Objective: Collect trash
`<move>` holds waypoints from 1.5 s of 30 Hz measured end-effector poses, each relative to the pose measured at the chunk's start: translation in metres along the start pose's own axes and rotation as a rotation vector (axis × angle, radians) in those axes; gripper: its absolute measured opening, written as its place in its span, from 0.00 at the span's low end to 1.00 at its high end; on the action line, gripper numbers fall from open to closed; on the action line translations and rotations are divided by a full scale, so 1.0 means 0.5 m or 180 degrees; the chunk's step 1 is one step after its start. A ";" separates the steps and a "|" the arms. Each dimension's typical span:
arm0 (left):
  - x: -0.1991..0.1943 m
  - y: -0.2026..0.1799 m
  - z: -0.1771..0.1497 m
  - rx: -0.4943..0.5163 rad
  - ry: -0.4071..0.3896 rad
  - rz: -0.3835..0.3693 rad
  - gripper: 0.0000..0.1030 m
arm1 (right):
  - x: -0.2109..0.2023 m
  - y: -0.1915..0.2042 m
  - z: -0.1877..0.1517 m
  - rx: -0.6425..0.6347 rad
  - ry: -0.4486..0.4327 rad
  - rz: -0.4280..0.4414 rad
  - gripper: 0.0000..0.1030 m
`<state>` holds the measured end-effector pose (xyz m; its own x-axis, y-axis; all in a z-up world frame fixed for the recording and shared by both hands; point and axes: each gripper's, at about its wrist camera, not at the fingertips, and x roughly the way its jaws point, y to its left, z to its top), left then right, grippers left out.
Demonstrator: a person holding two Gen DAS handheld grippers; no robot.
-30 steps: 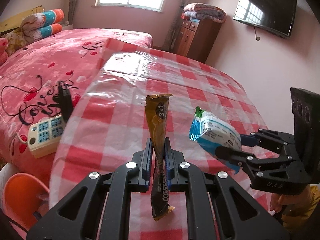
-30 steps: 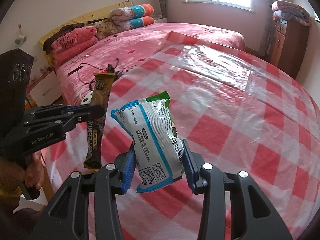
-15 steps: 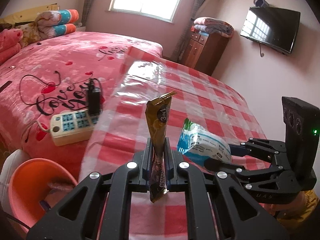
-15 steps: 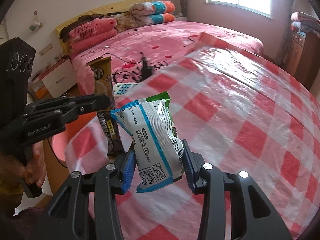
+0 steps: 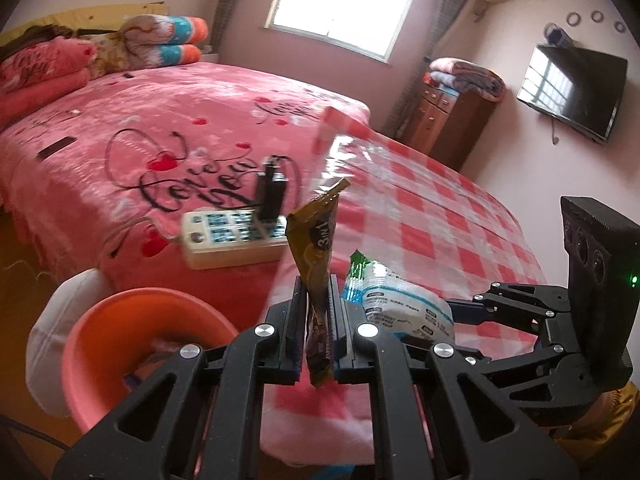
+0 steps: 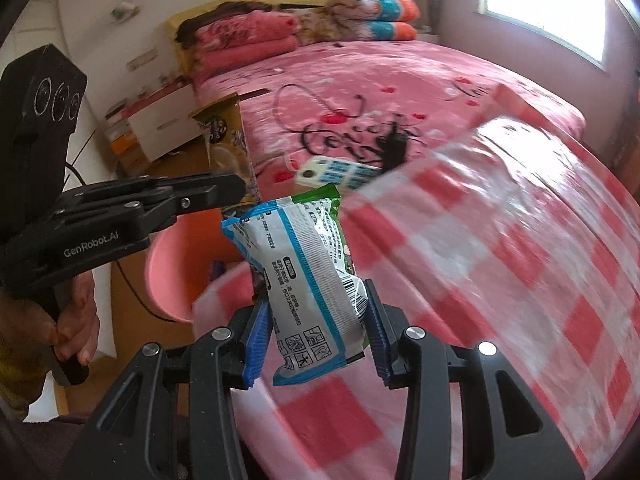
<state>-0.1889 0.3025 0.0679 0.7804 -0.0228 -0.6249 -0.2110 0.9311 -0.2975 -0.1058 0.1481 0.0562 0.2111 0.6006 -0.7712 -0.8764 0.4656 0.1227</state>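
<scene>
My left gripper (image 5: pixel 318 304) is shut on a slim brown and gold coffee sachet (image 5: pixel 316 256) that stands upright between its pads. In the right wrist view that sachet (image 6: pixel 228 152) sticks up from the left gripper (image 6: pixel 236 192) at the left. My right gripper (image 6: pixel 316 312) is shut on a white and blue snack packet (image 6: pixel 308 276) with a green end. The same packet (image 5: pixel 400 304) shows at the right of the left wrist view. An orange-pink basin (image 5: pixel 120 344) sits on the floor beside the table corner, low left of both grippers, also seen as the basin (image 6: pixel 180 272).
A round table with a red checked cloth (image 6: pixel 500 240) fills the right. A pink bed (image 5: pixel 160 136) carries a power strip (image 5: pixel 232 240) with a black plug. A white cushion (image 5: pixel 52 332) lies by the basin. A hand (image 6: pixel 76 320) grips the left handle.
Both grippers have swung left off the table's middle toward its edge, carrying their wrappers. The basin, bed and power strip have come into fuller view.
</scene>
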 end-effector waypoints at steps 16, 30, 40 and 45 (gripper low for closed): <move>-0.009 0.191 -0.052 -0.0505 0.0137 0.0532 0.12 | 0.136 0.143 0.075 -0.0455 0.0168 0.0412 0.51; -0.022 0.187 -0.053 -0.0321 -0.0046 0.1094 0.81 | 0.059 0.028 0.047 0.0338 -0.0216 0.0301 0.90; -0.014 0.082 -0.020 0.0106 -0.0160 0.1126 0.89 | 0.006 -0.062 -0.002 0.0727 -0.0408 0.0021 0.91; -0.003 0.033 -0.001 0.0185 -0.0205 0.1038 0.92 | -0.017 -0.097 -0.026 0.0857 -0.0479 -0.0077 0.91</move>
<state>-0.1941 0.3177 0.0636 0.7133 0.3010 -0.6330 -0.4232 0.9049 -0.0465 -0.0709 0.1122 0.0488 0.3099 0.6675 -0.6771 -0.7284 0.6243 0.2821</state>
